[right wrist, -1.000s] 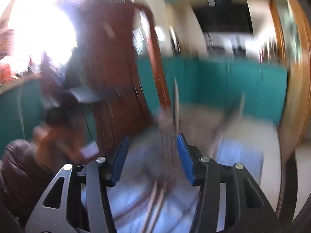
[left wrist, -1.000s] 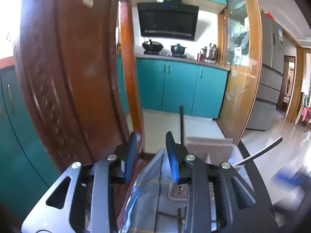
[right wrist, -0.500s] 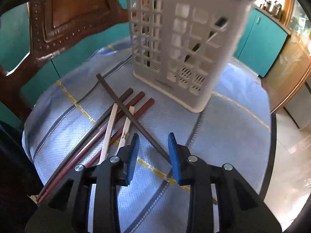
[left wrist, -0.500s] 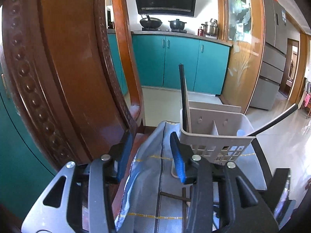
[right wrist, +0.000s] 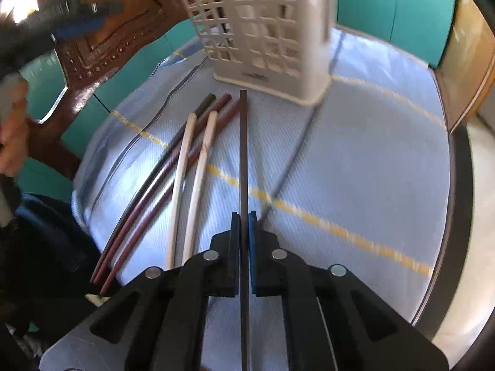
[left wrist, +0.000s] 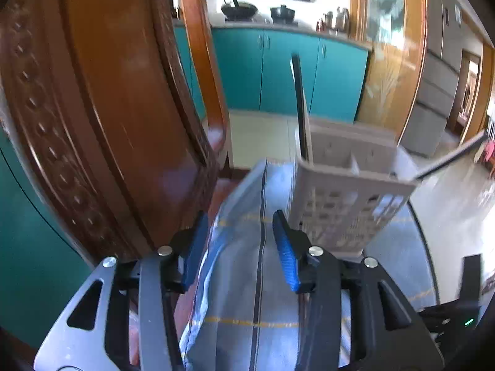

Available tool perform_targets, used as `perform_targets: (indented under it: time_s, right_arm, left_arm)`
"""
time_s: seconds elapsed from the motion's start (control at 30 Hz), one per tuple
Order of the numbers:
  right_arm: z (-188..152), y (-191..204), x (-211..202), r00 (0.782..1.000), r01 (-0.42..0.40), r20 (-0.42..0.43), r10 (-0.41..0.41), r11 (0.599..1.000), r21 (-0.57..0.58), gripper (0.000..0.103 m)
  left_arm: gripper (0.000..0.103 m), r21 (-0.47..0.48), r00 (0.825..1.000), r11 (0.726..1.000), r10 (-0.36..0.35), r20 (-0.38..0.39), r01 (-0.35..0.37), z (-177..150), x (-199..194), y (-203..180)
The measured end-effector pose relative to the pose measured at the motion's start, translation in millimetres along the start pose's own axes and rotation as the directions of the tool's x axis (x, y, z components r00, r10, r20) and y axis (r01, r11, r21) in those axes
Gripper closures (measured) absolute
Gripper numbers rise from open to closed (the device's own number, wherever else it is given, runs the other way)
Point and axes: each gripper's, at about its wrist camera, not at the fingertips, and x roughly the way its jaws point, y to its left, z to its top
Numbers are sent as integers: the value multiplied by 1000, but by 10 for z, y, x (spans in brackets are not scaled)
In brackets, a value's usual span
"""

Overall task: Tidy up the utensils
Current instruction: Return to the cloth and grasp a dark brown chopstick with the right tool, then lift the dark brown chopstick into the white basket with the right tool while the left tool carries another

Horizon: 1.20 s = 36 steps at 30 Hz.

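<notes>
While our right gripper (right wrist: pixel 244 235) is clamping a dark chopstick (right wrist: pixel 243 154) on the cloth (right wrist: pixel 355 160), jaws just closed, we are holding the left gripper (left wrist: pixel 238 244) parted, empty, jaws just opening, beside the basket (left wrist: pixel 346 204).

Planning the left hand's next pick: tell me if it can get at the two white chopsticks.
Probably yes. The left gripper is open and empty, and the white chopsticks lie uncovered on the cloth, beside the dark chopstick in the right gripper.

black gripper (right wrist: pixel 244 225) frame; blue pads; silver screws
</notes>
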Motion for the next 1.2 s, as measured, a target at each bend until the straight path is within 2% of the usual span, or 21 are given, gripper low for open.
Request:
perform_targets:
  time_s: [0.13,0.27,0.37,0.47,0.63,0.87,0.9,0.97,1.0,1.13,1.2]
  right_arm:
    - [-185,-119,-136,999,-31,-21,31,999,-23,97]
    - [-161,-106,-209,999,13,46,-11,999,-41,94]
    - [-45,-66,-194,996,22,89,-20,999,-27,86]
    - [84,-50,-114,994,41,104,-40,999,-2,84]
    - [225,33,43,991,90,96,-90,996,3,84]
    - [359,95,236,984,142,108,-142,990,12,83]
    - [366,92,239,983,147,111,-148,989,19,83]
    - [373,44,241,983,147,104,-151,988,50,92]
    - [385,15,247,983,148,100,-155,987,68,95]
    - [369,-77,235,982,148,103,-159,983,105,96]
    - [348,-95,223,981,153,106,-165,982,112,95]
  left_arm:
    - [58,38,993,999,-16,-114,21,-153,191,-89]
    - [58,74,966,994,-57,-250,78,-329,402,-205]
    - [58,87,936,988,-90,-341,127,-478,529,-298]
    - [58,100,913,983,-103,-394,154,-588,588,-355]
    - [58,139,888,975,-96,-450,176,-782,663,-429]
    - [59,149,886,973,-90,-455,176,-878,685,-452]
    - [62,142,886,974,-95,-455,177,-873,694,-450]
    - [84,132,885,975,-103,-454,181,-853,679,-406]
    - [86,130,884,975,-104,-456,182,-856,673,-383]
    - [87,123,886,977,-99,-453,172,-787,675,-226]
    - [83,124,889,979,-89,-449,160,-784,665,-202]
